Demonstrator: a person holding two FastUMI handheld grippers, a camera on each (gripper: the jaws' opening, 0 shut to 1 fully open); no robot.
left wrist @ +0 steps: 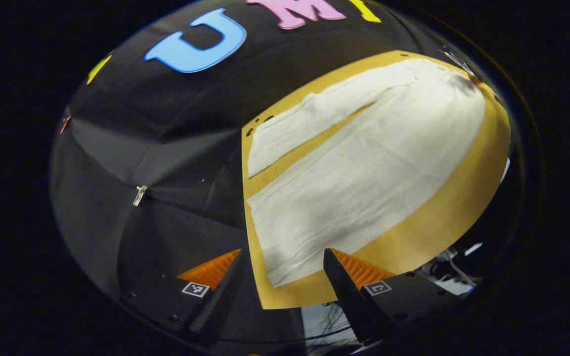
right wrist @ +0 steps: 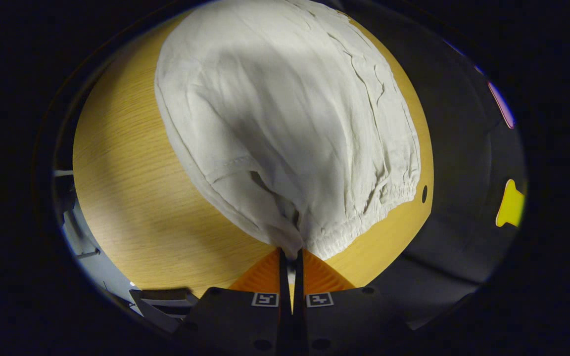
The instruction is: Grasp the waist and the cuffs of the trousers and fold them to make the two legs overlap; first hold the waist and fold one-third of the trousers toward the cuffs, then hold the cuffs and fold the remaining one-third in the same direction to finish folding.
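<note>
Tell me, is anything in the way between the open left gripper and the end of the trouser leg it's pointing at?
Nothing visible is. The left gripper hangs open over the near cuff of the white cloth trousers, with only bare wooden table around it. The right gripper is already shut on the gathered waist.

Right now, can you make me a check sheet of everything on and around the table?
Surface: wooden table, bare around the cloth.
Job's things: white trousers spread flat, legs apart; gathered waist near the right tool.
Clutter: nothing seen.
Grippers: left tool open above the near cuff; right tool shut on the waist.
Cables: some past the table edge.
Surroundings: black cloth wall.
</note>
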